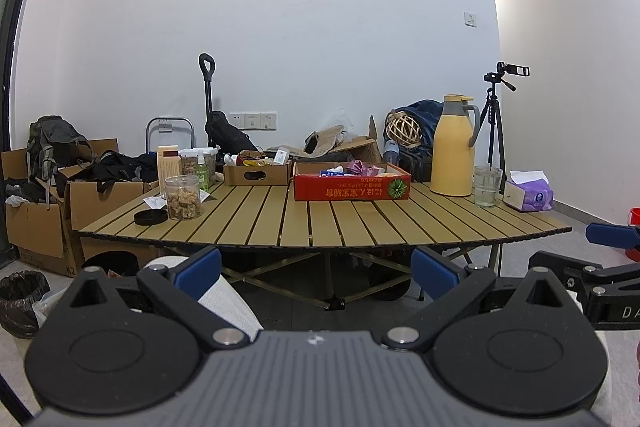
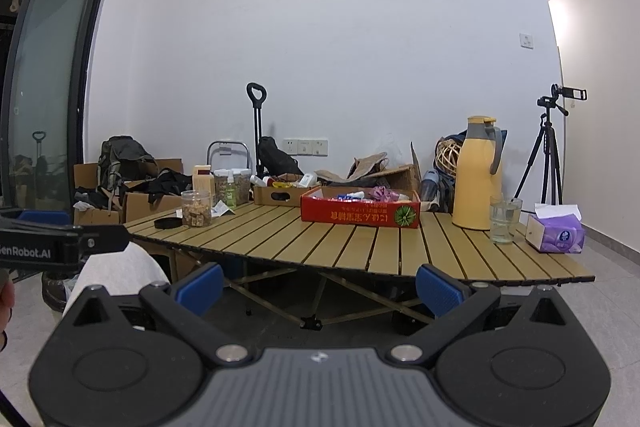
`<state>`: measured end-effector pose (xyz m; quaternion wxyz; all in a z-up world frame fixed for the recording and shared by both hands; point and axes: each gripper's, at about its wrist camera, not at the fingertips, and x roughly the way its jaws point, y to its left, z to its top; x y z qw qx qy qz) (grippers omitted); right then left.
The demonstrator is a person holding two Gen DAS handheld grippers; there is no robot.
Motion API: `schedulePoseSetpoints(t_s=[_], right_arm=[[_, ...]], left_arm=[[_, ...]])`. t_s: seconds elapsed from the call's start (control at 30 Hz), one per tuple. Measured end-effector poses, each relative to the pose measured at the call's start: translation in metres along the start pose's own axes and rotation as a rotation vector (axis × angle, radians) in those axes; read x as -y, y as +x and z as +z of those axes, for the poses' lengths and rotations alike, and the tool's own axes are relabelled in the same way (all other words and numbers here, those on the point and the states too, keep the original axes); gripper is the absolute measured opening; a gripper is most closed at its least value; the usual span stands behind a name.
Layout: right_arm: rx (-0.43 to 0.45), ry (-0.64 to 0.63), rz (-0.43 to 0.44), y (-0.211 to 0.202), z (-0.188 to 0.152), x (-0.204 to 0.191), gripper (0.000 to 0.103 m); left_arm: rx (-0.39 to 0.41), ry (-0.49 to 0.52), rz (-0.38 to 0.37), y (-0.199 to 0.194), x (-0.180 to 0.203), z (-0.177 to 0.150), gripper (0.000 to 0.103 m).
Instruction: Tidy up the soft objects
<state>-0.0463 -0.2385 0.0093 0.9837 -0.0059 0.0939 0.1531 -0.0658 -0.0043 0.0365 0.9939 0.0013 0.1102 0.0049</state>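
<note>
Fingers, left: blue-padded fingertips [image 1: 199, 271] of the left gripper [image 1: 316, 273] stand wide apart with nothing between them, low in the left wrist frame, short of the table edge.
Fingers, right: blue pads of the right gripper [image 2: 320, 287] are likewise spread wide and hold nothing, at the bottom centre of the right wrist frame, also short of the table.
Table: slatted tan folding table [image 1: 320, 223] fills the middle of both frames; its near half is bare wood.
Task's things: red shallow cardboard tray with a green fruit print [image 1: 352, 185] sits at centre, toward the far edge; purple crumpled soft pieces [image 1: 362, 167] and small blue-and-white items lie inside it. What each piece is cannot be made out at this range.
Other soft item: purple-and-white tissue pack [image 1: 528, 195] rests at the right end of the table, apart from the tray.
Neighbours: yellow vacuum jug with grey handle [image 1: 454, 147] and clear drinking glass [image 1: 487, 185] stand between tray and tissue pack; clear plastic jar of brown chunks [image 1: 183, 197] with its black lid [image 1: 151, 217] beside it is at the left.
Step in hand: judged only, both grippers are held back and empty, which fits either a reach toward the table or a pull-back with the soft pieces already gathered in the tray.
Next move calls for: any reach would have to pass well over the bare slats and keep clear of the glass and jug.
</note>
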Motion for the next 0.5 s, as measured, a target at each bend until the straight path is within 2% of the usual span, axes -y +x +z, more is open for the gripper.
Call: schedulePoseSetpoints(t_s=[0.17,0.3,0.4,0.5], right_arm=[[0.037,-0.015,-0.011,0.011,0.012,0.004,0.103],[0.053,-0.010,-0.022,0.039,0.026,0.020,0.103],[0.056,0.016,-0.057,0.075,0.039,0.041,0.103],[0.021,0.041,-0.099,0.131,0.048,0.070,0.103]], left_arm=[[0.017,-0.002,0.006,0.008,-0.003,0.004,0.103],[0.015,-0.004,0.007,0.035,-0.011,0.016,0.103],[0.030,0.020,0.000,0.073,-0.013,0.031,0.103],[0.023,0.032,-0.023,0.126,-0.017,0.043,0.103]])
